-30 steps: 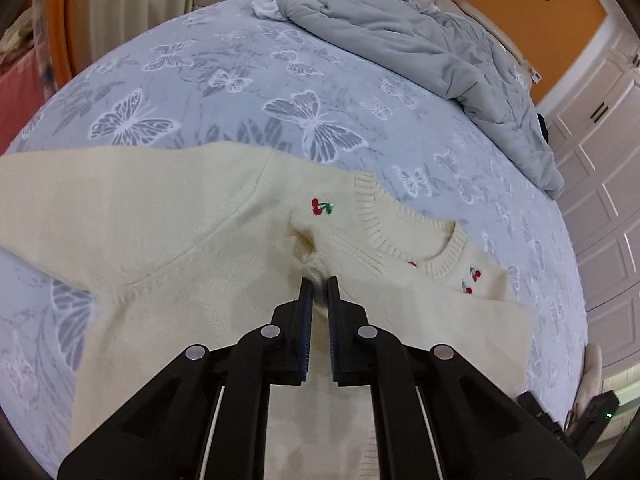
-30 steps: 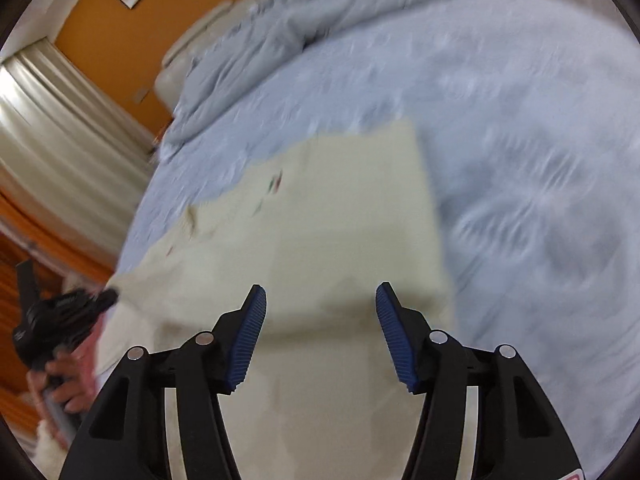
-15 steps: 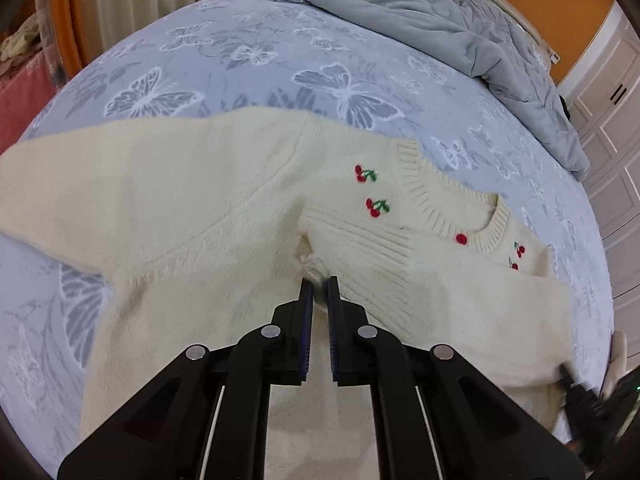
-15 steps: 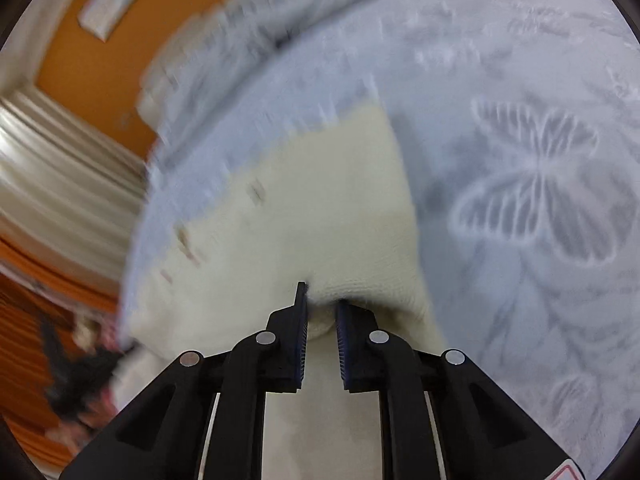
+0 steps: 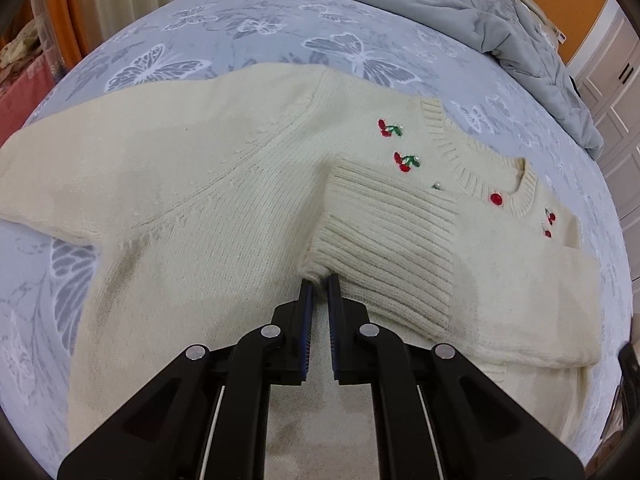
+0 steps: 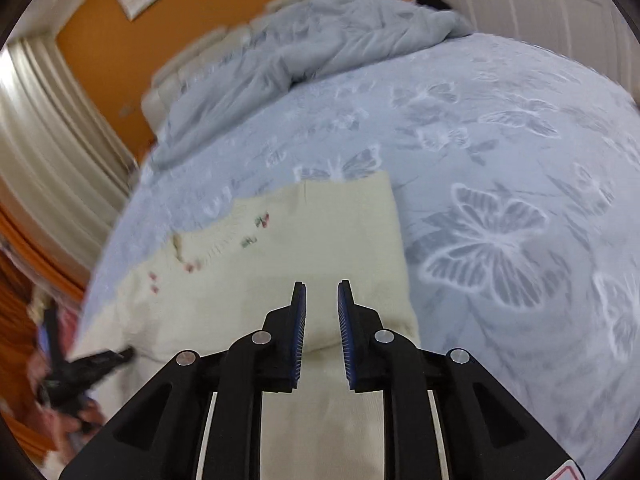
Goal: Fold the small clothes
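Note:
A cream knit sweater (image 5: 224, 208) with red cherry embroidery lies on the blue butterfly bedsheet (image 5: 256, 28). Its right sleeve is folded across the chest, ribbed cuff (image 5: 384, 248) near the collar. My left gripper (image 5: 319, 284) is shut on the corner of that cuff. The other sleeve stretches out flat to the left. In the right wrist view my right gripper (image 6: 321, 296) is open a little, above the folded right edge of the sweater (image 6: 344, 232), holding nothing.
A crumpled grey duvet (image 5: 460, 4) lies at the head of the bed. White wardrobe doors (image 5: 616, 80) stand at the right. Curtains (image 6: 48, 128) and an orange wall are on the left of the right wrist view. The left gripper (image 6: 80, 372) shows there at lower left.
My left gripper has carried the cuff further over the chest, laying the sleeve flat. My right gripper was shut on the sweater's edge half a second ago and has opened and drawn back.

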Demonstrator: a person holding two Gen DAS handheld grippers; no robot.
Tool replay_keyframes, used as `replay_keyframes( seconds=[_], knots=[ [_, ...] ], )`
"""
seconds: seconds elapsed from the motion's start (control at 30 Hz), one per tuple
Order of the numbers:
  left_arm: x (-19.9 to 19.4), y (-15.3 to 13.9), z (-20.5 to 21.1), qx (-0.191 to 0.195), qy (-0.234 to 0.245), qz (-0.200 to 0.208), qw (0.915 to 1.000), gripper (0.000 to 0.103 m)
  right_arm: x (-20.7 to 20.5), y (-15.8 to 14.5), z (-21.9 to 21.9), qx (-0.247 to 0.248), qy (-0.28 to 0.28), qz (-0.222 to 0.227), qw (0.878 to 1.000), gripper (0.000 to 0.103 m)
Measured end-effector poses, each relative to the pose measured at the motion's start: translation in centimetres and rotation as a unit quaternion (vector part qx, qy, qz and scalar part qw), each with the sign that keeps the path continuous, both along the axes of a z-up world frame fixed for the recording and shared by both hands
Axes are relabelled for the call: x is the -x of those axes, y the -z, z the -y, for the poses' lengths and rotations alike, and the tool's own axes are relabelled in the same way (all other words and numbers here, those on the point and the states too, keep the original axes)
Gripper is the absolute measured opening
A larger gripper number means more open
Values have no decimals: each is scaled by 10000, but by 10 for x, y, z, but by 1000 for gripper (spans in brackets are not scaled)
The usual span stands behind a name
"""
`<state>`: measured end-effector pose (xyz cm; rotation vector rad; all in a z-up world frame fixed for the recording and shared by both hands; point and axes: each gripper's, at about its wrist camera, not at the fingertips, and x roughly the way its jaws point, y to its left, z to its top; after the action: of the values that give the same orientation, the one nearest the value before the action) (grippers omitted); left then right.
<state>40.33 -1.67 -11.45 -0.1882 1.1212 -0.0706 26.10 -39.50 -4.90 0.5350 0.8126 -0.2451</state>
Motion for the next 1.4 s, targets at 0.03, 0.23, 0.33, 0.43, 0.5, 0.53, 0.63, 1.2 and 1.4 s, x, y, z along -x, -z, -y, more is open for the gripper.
replay_keyframes(
  seconds=[0.03,0.23,0.33,0.43,0.5,0.53,0.63,1.2,1.4],
  knots=[
    [0,0,0,17,-17,-11,10000,8,-10,11,0,57,-19,-242,9997,16],
    [11,-14,-40,664,-278,35,9974,10,-20,17,-15,333,-213,-640,9972,18],
    [23,-26,-109,1127,-811,225,9900,52,16,-7,-40,203,-580,-331,9976,20],
    [34,-28,-214,1169,-2093,325,9703,77,57,-8,-65,43,-896,-370,9953,31],
    [35,-25,-268,1052,-2693,214,9571,77,87,0,-86,-9,-1058,-537,9929,33],
    [34,-21,-298,1002,-3021,138,9479,77,101,4,-95,-47,-1124,-648,9915,33],
    [28,-7,-370,862,-3783,-122,9216,76,135,26,-122,-350,-1236,-1141,9851,33],
    [-4,-199,-132,314,-570,1525,9862,10,159,19,-130,-751,-825,-1025,9885,42],
    [41,-165,61,695,1022,1018,9871,17,175,20,-98,-904,-500,-923,9904,43]
  ],
)
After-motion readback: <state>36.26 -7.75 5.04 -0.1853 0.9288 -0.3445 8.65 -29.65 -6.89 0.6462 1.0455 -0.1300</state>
